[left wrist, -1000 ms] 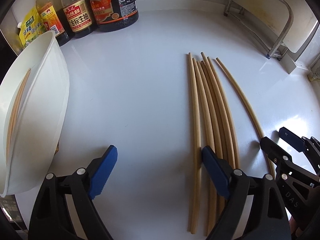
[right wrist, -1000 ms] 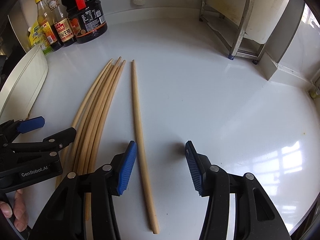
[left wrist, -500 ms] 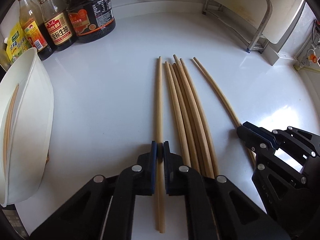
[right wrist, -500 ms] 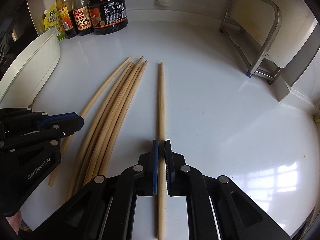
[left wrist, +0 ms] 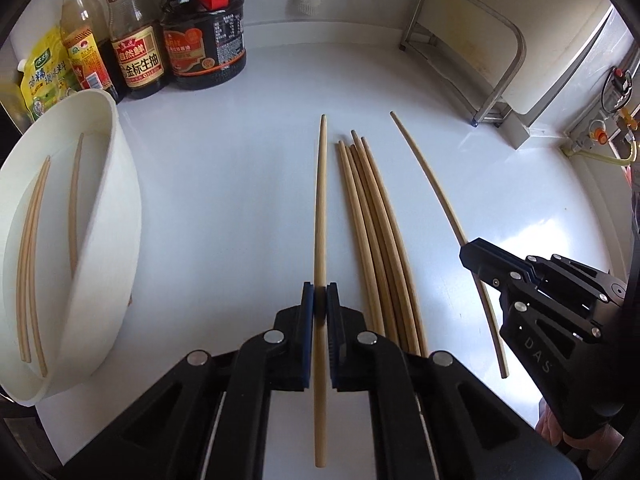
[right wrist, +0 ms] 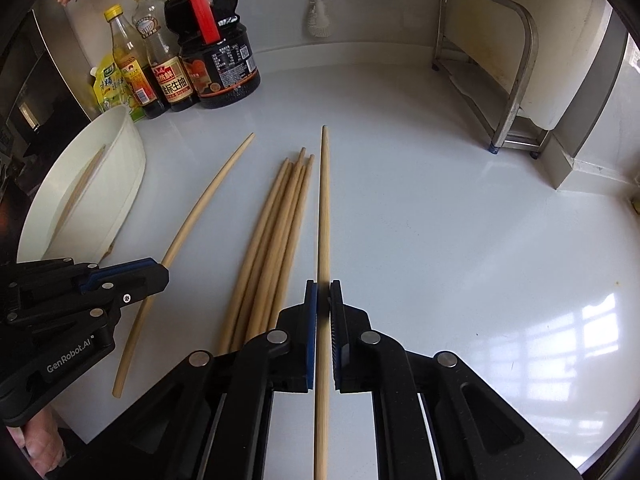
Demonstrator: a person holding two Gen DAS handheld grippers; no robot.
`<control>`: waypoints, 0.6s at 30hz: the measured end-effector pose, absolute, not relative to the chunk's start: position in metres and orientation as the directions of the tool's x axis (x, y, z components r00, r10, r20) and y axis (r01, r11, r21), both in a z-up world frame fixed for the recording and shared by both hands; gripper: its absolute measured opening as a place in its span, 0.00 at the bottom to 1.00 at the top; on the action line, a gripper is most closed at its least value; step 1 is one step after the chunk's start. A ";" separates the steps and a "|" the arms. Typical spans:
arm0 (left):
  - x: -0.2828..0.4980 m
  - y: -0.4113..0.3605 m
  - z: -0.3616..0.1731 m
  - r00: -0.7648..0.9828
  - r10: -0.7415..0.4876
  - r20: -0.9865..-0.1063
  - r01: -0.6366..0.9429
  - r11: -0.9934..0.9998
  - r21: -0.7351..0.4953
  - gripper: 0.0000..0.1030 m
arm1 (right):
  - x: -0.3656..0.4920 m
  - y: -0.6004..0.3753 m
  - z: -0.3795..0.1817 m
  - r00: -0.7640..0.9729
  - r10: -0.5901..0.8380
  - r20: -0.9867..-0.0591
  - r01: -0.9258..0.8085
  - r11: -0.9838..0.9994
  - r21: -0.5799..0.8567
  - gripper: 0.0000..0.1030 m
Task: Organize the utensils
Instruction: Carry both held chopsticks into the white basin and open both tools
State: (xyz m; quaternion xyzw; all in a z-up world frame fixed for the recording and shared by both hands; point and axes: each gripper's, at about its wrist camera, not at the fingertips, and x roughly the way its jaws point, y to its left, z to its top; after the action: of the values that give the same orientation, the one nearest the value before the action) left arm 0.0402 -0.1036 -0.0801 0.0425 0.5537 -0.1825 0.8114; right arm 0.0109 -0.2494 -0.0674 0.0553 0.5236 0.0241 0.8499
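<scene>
My left gripper (left wrist: 320, 300) is shut on a wooden chopstick (left wrist: 320, 208) and holds it above the white counter. My right gripper (right wrist: 323, 300) is shut on another chopstick (right wrist: 324, 208), also lifted. Each gripper shows in the other's view: the right gripper (left wrist: 476, 258) with its chopstick (left wrist: 432, 188), the left gripper (right wrist: 154, 274) with its chopstick (right wrist: 204, 208). A bundle of several chopsticks (left wrist: 372, 232) lies on the counter between them; it also shows in the right wrist view (right wrist: 276, 240). A white bowl (left wrist: 116, 216) at the left holds three chopsticks (left wrist: 32, 240).
Sauce bottles (left wrist: 172, 40) stand at the back left by the wall. A metal rack (left wrist: 492, 60) with a white board stands at the back right. The white bowl (right wrist: 128, 184) sits at the counter's left edge.
Both grippers were open a second ago, then each closed on a chopstick. Since then both have lifted and pulled back, drawing their chopsticks away from the bundle.
</scene>
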 end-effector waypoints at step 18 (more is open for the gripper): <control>0.077 0.080 0.008 0.520 -0.176 -0.836 0.174 0.980 -0.098 0.07 | 0.078 -0.087 0.011 0.543 0.268 -0.796 -0.156 0.963 0.218 0.06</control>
State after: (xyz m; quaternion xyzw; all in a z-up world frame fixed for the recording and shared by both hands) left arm 0.0774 0.0796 0.0084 -0.0009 0.4795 -0.1002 0.8718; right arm 0.0779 -0.0868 0.0113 0.0606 0.4623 0.1211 0.8763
